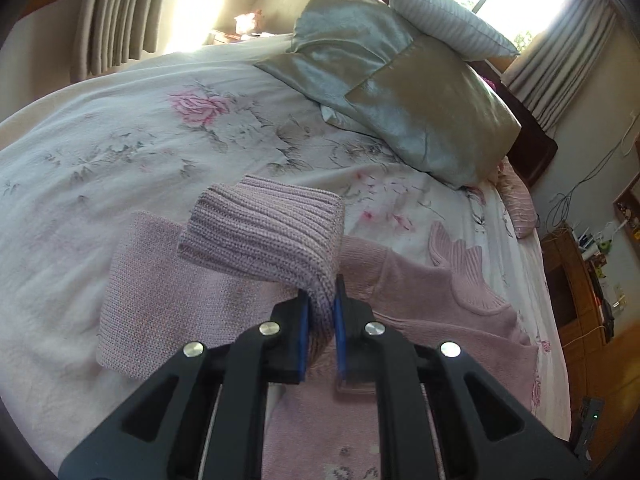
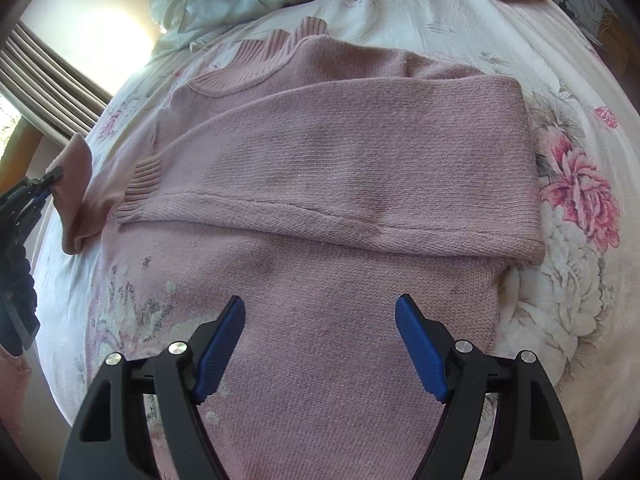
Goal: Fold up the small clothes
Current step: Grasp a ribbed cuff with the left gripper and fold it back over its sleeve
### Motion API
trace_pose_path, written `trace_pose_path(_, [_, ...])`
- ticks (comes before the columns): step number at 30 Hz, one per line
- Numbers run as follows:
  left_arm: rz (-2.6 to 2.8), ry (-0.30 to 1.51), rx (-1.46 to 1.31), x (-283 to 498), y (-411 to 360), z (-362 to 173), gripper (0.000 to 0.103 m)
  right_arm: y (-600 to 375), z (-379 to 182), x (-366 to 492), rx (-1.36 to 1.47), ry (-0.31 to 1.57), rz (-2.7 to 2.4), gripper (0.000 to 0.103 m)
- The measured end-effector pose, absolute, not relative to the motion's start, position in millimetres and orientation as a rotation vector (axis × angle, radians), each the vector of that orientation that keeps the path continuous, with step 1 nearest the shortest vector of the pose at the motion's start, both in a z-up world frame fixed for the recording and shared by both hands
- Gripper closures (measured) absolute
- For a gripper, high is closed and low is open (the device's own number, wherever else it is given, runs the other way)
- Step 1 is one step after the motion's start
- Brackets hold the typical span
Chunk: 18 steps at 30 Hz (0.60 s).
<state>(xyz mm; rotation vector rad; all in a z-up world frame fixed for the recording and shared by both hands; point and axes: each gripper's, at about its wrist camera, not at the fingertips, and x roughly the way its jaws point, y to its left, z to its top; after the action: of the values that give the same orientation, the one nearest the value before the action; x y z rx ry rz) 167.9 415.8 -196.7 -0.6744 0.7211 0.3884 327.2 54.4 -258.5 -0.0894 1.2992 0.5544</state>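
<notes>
The sweater's (image 2: 320, 168) hem runs off the right wrist view at 6 o'clock, so can't see where it ends. In the left view, the cuff (image 1: 264, 236) pinched in the left gripper's (image 1: 322, 304) jaws blocks part of the body behind it. Clutter on the shelf (image 1: 580, 280) at 3 o'clock is too tiny to make out.

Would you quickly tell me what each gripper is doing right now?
Left gripper: closed on the ribbed sleeve cuff of the pink sweater, lifted off the bed.
Right gripper: open, empty, above the sweater's body.
</notes>
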Motion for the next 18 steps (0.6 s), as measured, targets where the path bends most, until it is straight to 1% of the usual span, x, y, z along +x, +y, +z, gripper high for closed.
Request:
trace_pose_path(8, [0.208,0.750,-0.609,223.4,323.6,-196.5,0.094,34.8,-271.3,332.6,-0.059,1.326,0.533,0.025])
trace_pose_path(14, [0.111,0.827,-0.579,257.9,266.1,-223.7,0.094,25.5,-275.2,330.7,-0.041,1.338,0.533,0.025])
trace_pose_path(16, [0.071,0.910,-0.582,270.5,253.2,-245.9,0.091,25.0,-275.1,330.3,-0.044,1.340,0.535,0.025])
trace_pose_path(18, [0.031,0.997,-0.596,277.4,245.3,-268.5,0.081,21.6,-273.5,331.0,-0.049,1.341,0.532,0.025])
